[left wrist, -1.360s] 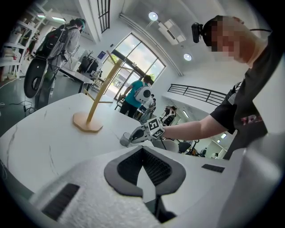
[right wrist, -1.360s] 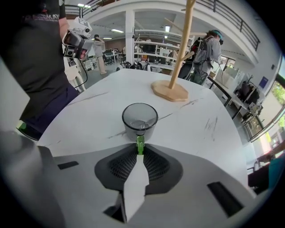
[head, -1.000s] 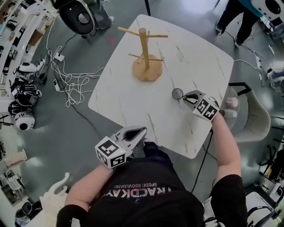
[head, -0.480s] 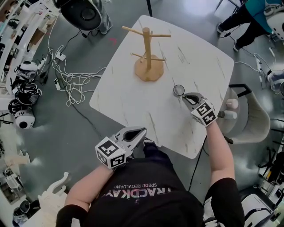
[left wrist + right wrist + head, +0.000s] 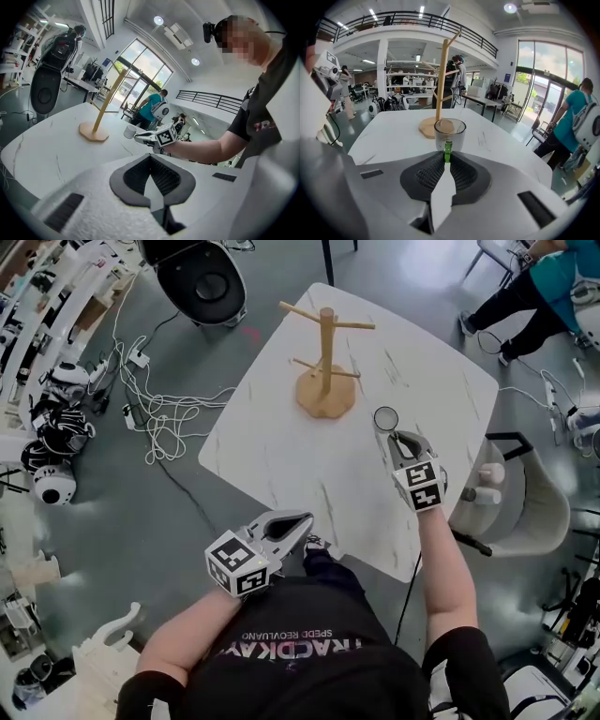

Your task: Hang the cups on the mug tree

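The right gripper [image 5: 397, 438] had its jaws drawn nearly together on the green handle [image 5: 447, 151] of a clear cup [image 5: 385, 418], the pads pinching the handle from both sides with the cup's body just past the tips. In the right gripper view the cup [image 5: 450, 132] stood upright with its mouth facing up (whether its base touched the marble-patterned table [image 5: 281, 460] could not be told). Straight beyond the cup, near but apart from it, stood the wooden mug tree [image 5: 326, 357] on its round base, its pegs all bare; the same view showed the mug tree [image 5: 441, 75] lined up directly behind the cup.

The left gripper [image 5: 296, 520] hung at the table's near edge, well apart from cup and mug tree. Its jaws were pressed together with nothing between them, as the left gripper view [image 5: 151, 156] showed, and it pointed across the tabletop towards the right gripper [image 5: 140, 137] and the cup [image 5: 129, 131].

Out on the floor left of the table lay a tangle of white cables [image 5: 164, 418], and a person in a teal top [image 5: 553, 282] stood beyond the far right corner.
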